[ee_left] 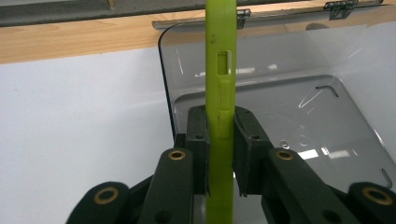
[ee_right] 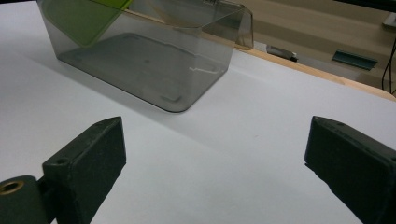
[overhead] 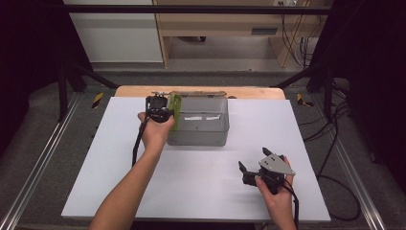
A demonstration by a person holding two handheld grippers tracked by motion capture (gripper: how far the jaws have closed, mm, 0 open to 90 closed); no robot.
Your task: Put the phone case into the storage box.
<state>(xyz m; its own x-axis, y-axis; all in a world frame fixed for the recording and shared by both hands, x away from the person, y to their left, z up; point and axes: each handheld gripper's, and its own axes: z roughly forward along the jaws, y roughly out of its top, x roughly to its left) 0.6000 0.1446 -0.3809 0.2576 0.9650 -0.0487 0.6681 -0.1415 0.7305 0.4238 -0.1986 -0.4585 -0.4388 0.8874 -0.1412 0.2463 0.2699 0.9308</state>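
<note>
Holding: the left gripper (ee_left: 219,154) is squeezing a flat, lime-green plastic case (ee_left: 220,93) edge-up between its jaws.
Place: the case is hanging over the left end of the clear smoky plastic box (overhead: 201,136).
Waiting: the right gripper (overhead: 253,165) is resting wide open, holding nothing, near the white table's (overhead: 191,191) front.
Progress: the case probably is not inside yet; lowering and letting go are left.

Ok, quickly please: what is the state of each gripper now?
Left gripper: closed on the green phone case.
Right gripper: open, holding nothing.
</note>
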